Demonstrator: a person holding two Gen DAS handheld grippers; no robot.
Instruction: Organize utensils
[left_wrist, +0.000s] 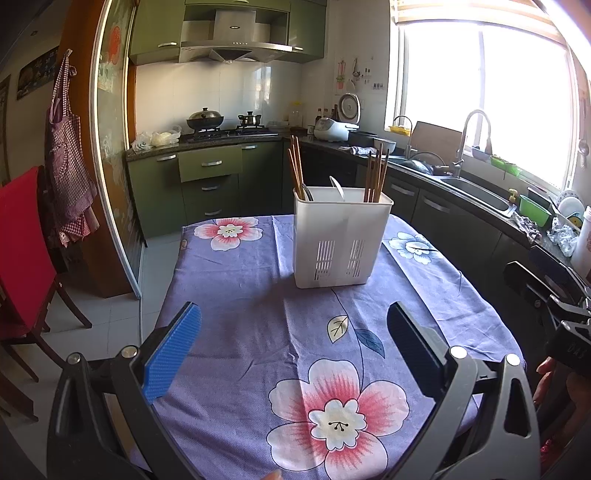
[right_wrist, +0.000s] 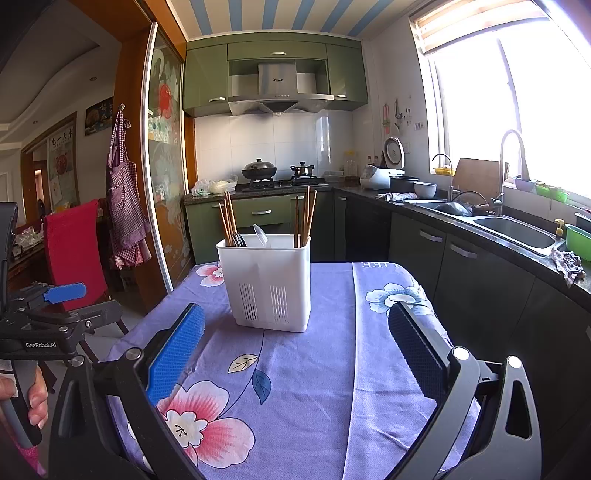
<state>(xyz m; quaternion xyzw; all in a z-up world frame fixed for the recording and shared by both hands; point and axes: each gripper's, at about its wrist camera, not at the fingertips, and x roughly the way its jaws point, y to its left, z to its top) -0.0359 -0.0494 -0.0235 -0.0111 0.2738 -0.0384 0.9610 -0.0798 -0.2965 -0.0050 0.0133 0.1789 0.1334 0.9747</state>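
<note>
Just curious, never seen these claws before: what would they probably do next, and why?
Probably reach forward toward the white caddy. Both the left claw and right claw are open and empty, and the chopsticks sit in two separate bunches.

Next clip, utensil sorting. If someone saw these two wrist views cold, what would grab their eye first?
Probably the white utensil caddy standing upright toward the far end of the purple floral tablecloth, with wooden chopsticks sticking up at both its ends and spoon handles between. Next, the open left gripper and right gripper, both empty, framing it from the near side.
</note>
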